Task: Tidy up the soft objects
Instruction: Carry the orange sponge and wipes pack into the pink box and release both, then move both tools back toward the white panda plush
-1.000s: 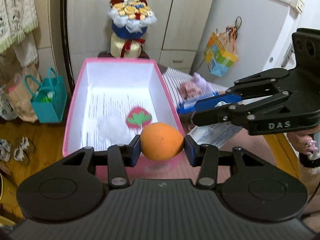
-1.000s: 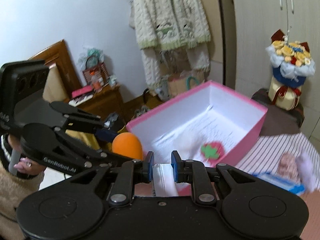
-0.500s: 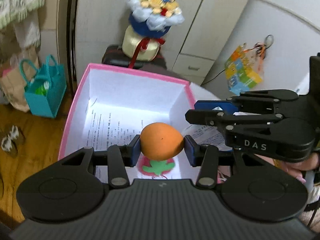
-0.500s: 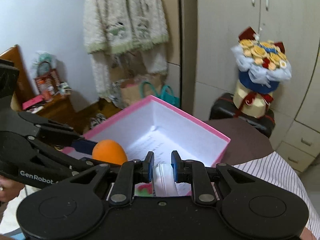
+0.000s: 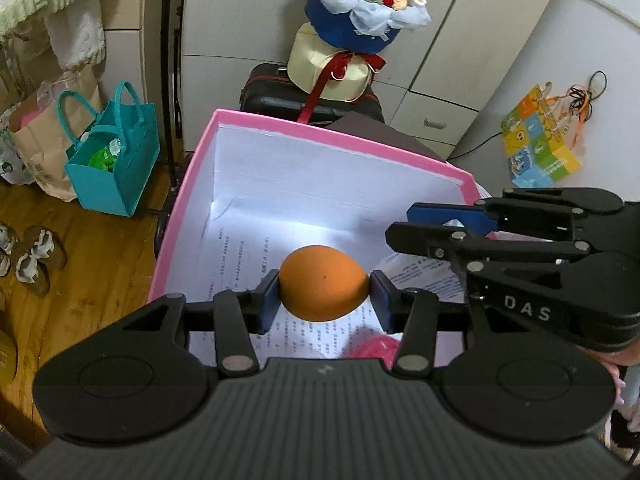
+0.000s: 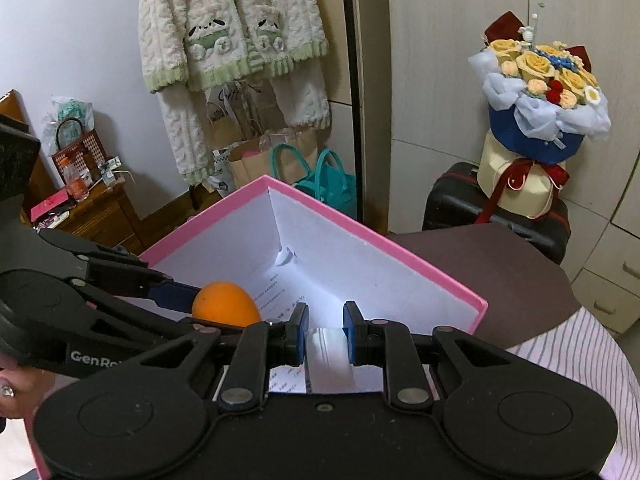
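My left gripper (image 5: 323,294) is shut on an orange soft ball (image 5: 322,283) and holds it above the inside of the pink box (image 5: 340,138). The ball also shows in the right wrist view (image 6: 225,305). My right gripper (image 6: 325,333) is shut on a clear plastic-wrapped white packet (image 6: 329,360), also over the box (image 6: 384,242). The right gripper shows in the left wrist view (image 5: 448,220) at the box's right side. A pink-red soft item (image 5: 378,347) lies on the box floor, mostly hidden under my left gripper.
Printed paper (image 5: 240,256) lines the box floor. A flower bouquet (image 5: 360,12) stands on a black suitcase (image 5: 276,92) behind the box. A teal bag (image 5: 112,160) sits on the wooden floor at left. A striped cloth (image 6: 600,360) lies to the right.
Both grippers have moved forward over the box, each keeping its hold. The strawberry-patterned item has slid down under my left gripper's view.
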A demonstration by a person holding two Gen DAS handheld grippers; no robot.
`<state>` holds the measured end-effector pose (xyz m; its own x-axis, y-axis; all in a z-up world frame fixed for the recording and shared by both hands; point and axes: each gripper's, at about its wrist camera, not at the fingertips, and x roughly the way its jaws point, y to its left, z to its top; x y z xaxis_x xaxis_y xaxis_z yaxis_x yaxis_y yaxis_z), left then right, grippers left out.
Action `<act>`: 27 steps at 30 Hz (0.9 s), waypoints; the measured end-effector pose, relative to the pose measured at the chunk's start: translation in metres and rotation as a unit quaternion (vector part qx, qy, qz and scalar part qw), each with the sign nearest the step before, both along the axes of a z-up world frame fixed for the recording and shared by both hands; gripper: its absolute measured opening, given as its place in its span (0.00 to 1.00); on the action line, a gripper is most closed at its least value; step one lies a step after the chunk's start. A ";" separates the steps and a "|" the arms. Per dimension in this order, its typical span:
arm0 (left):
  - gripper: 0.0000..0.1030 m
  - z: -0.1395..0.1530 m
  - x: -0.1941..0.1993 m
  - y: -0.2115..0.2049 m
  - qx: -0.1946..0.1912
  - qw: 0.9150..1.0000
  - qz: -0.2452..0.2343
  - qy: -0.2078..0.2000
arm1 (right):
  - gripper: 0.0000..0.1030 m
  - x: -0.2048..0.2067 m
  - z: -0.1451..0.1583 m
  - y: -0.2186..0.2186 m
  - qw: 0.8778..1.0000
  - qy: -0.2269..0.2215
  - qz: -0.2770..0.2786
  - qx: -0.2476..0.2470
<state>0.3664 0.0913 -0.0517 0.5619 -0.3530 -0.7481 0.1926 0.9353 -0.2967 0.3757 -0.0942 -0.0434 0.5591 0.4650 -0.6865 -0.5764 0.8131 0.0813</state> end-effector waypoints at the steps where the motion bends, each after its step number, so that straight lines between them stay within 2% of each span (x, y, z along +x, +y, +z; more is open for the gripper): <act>1: 0.48 -0.001 0.001 0.000 0.004 1.000 0.004 -0.004 | 0.23 0.002 0.000 -0.001 1.000 -0.003 -0.004 0.009; 2: 0.48 -0.001 0.001 0.000 0.008 1.000 0.001 -0.007 | 0.25 0.004 -0.001 -0.001 1.000 -0.008 -0.008 0.012; 4: 0.59 0.000 -0.003 -0.003 0.015 1.000 -0.023 -0.006 | 0.28 0.003 0.001 -0.002 1.000 -0.009 -0.012 0.007; 6: 0.66 0.004 -0.015 -0.006 0.023 0.999 -0.043 -0.011 | 0.35 -0.002 0.005 -0.008 1.000 0.001 -0.019 0.015; 7: 0.69 0.008 -0.023 -0.008 0.033 0.998 -0.052 -0.023 | 0.38 -0.008 0.009 -0.013 0.999 0.008 -0.017 0.027; 9: 0.74 0.017 -0.040 -0.010 0.067 0.994 -0.059 -0.057 | 0.39 -0.019 0.015 -0.021 0.999 0.016 -0.017 0.034; 11: 0.75 0.025 -0.056 -0.011 0.099 0.989 -0.065 -0.084 | 0.39 -0.036 0.021 -0.027 0.999 0.023 -0.016 0.028; 14: 0.75 0.040 -0.079 -0.008 0.125 0.983 -0.080 -0.107 | 0.39 -0.065 0.029 -0.034 0.999 0.019 -0.003 0.032; 22: 0.75 0.067 -0.124 -0.001 0.135 0.979 -0.109 -0.105 | 0.40 -0.141 0.053 -0.037 0.999 -0.011 0.038 0.022; 27: 0.75 0.074 -0.153 -0.006 0.138 0.976 -0.125 -0.115 | 0.43 -0.172 0.063 -0.035 0.998 -0.023 0.056 0.014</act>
